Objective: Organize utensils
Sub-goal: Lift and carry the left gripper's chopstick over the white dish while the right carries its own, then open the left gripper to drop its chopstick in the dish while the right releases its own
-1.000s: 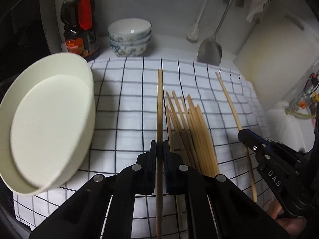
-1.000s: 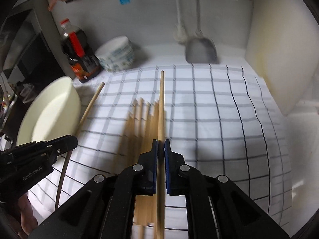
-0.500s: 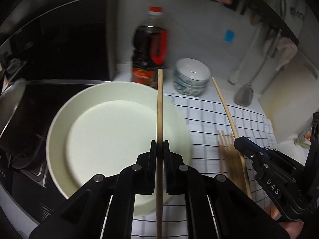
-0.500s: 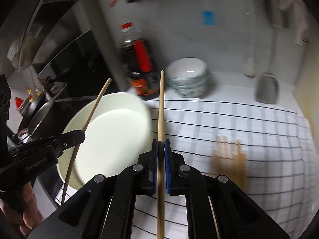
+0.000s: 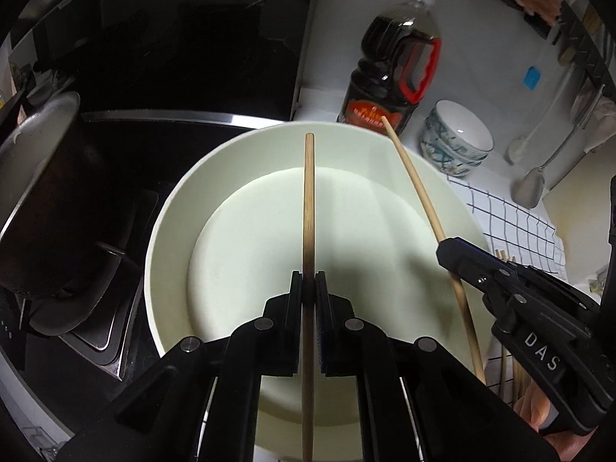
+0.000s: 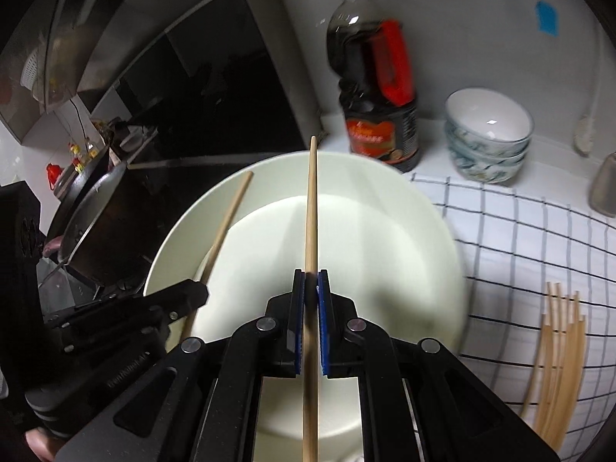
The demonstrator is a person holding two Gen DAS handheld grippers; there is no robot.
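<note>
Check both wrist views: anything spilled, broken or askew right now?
Nothing stands out. Each gripper, left and right, is shut on one chopstick over the white dish; the remaining chopsticks lie bundled on the checked cloth.

left gripper (image 5: 308,288) | right gripper (image 6: 311,288) | both carried from checked cloth (image 6: 539,238) to above round cream plate (image 5: 169,231), wooden chopsticks (image 5: 308,200) clamped

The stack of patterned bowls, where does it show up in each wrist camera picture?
Left wrist view: the stack of patterned bowls sits upper right, right of the dark sauce bottle.
Right wrist view: the stack sits at right, above the checked cloth.
Shared landmark: the sauce bottle, just left of the bowls in both.
</note>
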